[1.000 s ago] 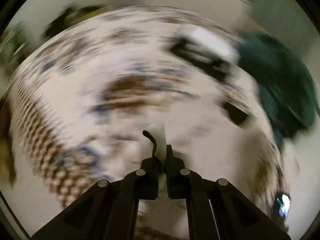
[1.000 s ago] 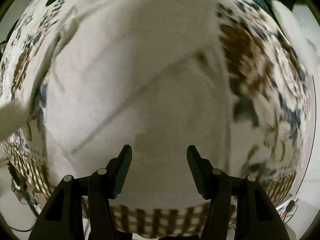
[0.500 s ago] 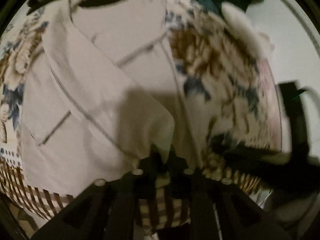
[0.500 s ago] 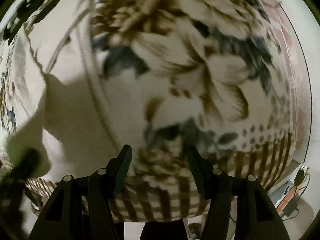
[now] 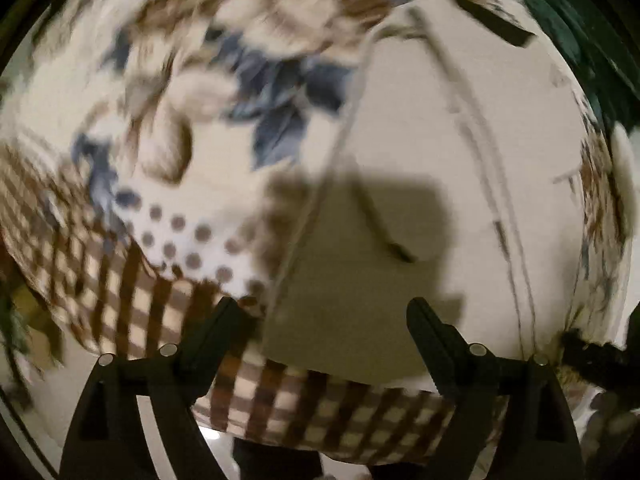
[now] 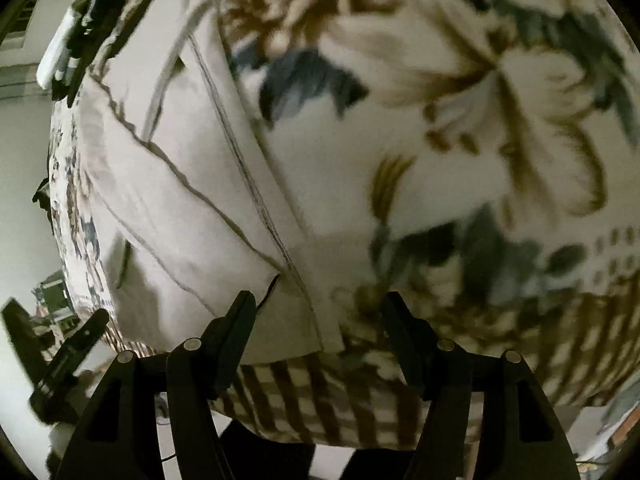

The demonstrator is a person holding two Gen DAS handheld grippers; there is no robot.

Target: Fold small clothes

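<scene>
Both grippers are over the desk now, and both are empty-handed. The left gripper [image 5: 320,308] has its jaws spread wide with nothing between them, hovering above the cream garment [image 5: 400,200]. The right gripper [image 6: 320,300] is the same story: jaws apart, gripping nothing, poised right over the garment's [image 6: 180,200] near edge.

The garment lies flat on the floral tablecloth [image 5: 192,92], close to the desk's near edge where the print turns to a brown check border [image 5: 132,304]. From the right wrist view one layer looks laid diagonally over another, with a dark stitched seam running down to a corner just ahead of the jaws. So I'd call it at least one fold in place, though the blur makes it hard to say how tidy.

What's left, as I judge it: the piece looks long and fairly broad, so another fold or two and a smoothing pass seem needed before it counts as done.

The cloth itself is pale cream, thin-looking, with dark piping along its edges; a shadow of the left gripper falls across it. Something dark green [image 5: 592,40] sits at the far right, too blurred to name.
</scene>
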